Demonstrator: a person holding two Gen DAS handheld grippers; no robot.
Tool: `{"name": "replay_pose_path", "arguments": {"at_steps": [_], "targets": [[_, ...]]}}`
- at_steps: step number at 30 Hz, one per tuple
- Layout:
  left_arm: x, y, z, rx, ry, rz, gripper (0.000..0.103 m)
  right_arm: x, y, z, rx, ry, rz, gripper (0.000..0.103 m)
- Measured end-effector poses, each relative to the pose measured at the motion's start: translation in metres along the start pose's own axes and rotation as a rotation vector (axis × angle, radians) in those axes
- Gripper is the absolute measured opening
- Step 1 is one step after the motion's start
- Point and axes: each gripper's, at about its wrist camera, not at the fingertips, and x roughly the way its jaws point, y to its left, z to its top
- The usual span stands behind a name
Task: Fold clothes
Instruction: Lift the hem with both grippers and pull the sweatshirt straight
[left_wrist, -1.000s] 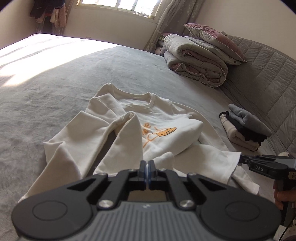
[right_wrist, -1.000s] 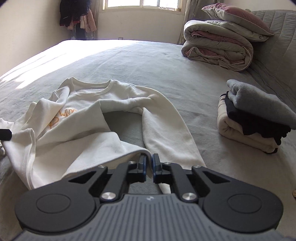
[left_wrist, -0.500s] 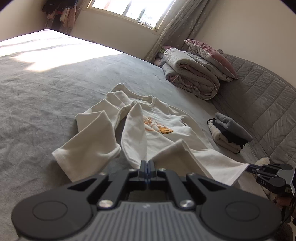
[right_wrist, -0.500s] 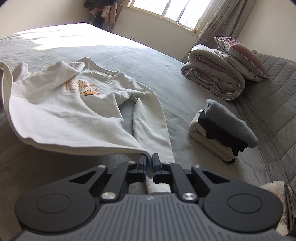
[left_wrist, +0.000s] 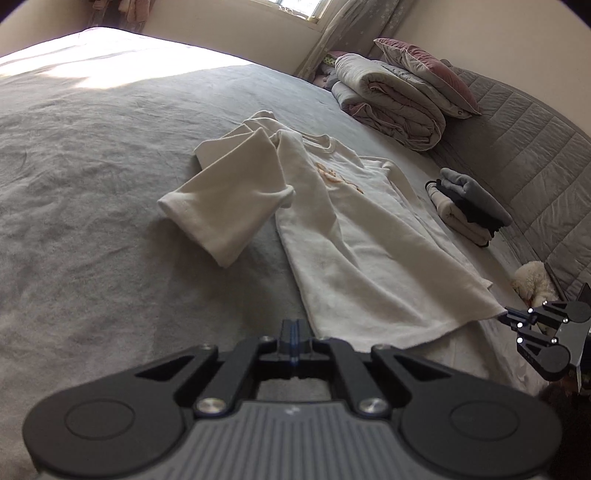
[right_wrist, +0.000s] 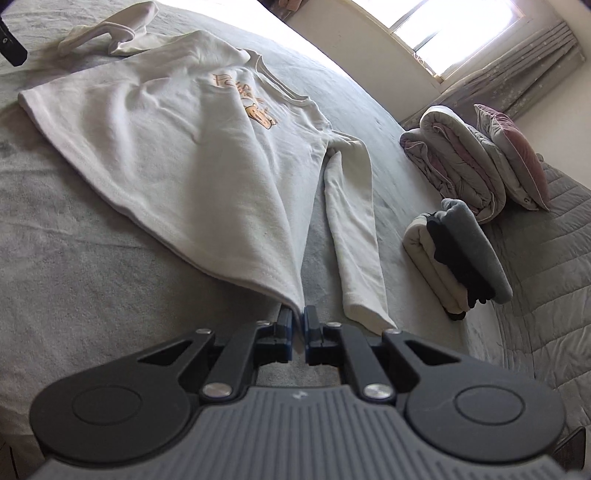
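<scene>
On a grey bed (left_wrist: 92, 229), cream sweatshirt (right_wrist: 177, 147) spread print-up, right gripper (right_wrist: 300, 318) pinching its hem corner, left gripper (left_wrist: 295, 332) clamped tight at the other hem corner, folded clothes stack (right_wrist: 454, 254) beside one sleeve, rolled duvet (left_wrist: 391, 99) beyond.

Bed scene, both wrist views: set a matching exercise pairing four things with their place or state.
Things:
1. white sweatshirt
2. folded clothes stack
3. rolled duvet
4. right hand-held gripper

Places or states:
A. under a pink pillow, by the quilted headboard
B. spread print-up on the grey bed
C. shut on the sweatshirt's hem corner
D. grey piece on top, beside the straight sleeve

Pairs: 1-B, 2-D, 3-A, 4-C
</scene>
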Motion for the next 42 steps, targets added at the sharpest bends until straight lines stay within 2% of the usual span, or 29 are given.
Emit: {"name": "replay_pose_path", "arguments": {"at_steps": [3, 4, 5, 6, 9, 12, 14, 15, 16, 20, 26, 29, 34, 42], "targets": [[0.009, 0.005, -0.003, -0.083, 0.045, -0.041, 0.004, 0.01, 0.001, -0.002, 0.028, 0.026, 0.001, 0.007], [0.013, 0.006, -0.003, -0.104, 0.059, -0.055, 0.012, 0.013, 0.002, -0.003, 0.042, 0.034, 0.004, 0.007], [0.016, 0.006, -0.003, -0.126, 0.073, -0.069, 0.026, 0.016, 0.001, -0.004, 0.056, 0.041, 0.008, 0.007], [0.02, 0.007, -0.003, -0.147, 0.086, -0.083, 0.03, 0.018, 0.001, -0.004, 0.068, 0.047, 0.012, 0.007], [0.029, 0.005, -0.002, -0.188, 0.089, -0.088, 0.034, 0.023, 0.002, -0.005, 0.092, 0.059, 0.019, 0.008], [0.038, 0.003, -0.002, -0.227, 0.091, -0.091, 0.034, 0.026, 0.005, -0.006, 0.088, 0.064, 0.014, 0.009], [0.043, 0.002, -0.001, -0.253, 0.091, -0.094, 0.028, 0.027, 0.008, -0.006, 0.082, 0.067, 0.01, 0.009], [0.044, -0.001, -0.001, -0.242, 0.09, -0.078, 0.024, 0.028, 0.008, -0.006, 0.08, 0.068, 0.009, 0.009], [0.045, -0.006, -0.001, -0.218, 0.088, -0.059, 0.011, 0.028, 0.008, -0.006, 0.078, 0.07, 0.008, 0.009], [0.036, -0.021, 0.0, -0.13, 0.054, 0.015, 0.008, 0.025, 0.01, -0.004, 0.063, 0.068, -0.001, 0.008], [-0.004, -0.013, 0.014, -0.118, 0.021, 0.083, 0.007, 0.005, 0.013, 0.0, 0.008, 0.033, 0.0, 0.007], [-0.024, -0.011, 0.017, -0.112, 0.011, 0.104, 0.007, -0.009, 0.022, 0.004, -0.072, 0.004, 0.0, 0.007], [-0.044, -0.014, 0.007, -0.069, 0.027, 0.149, 0.007, -0.035, 0.036, 0.003, -0.17, -0.023, 0.021, 0.006], [-0.069, -0.018, -0.015, -0.015, 0.069, 0.172, 0.007, -0.07, 0.056, -0.018, -0.299, -0.037, 0.05, 0.006]]}}
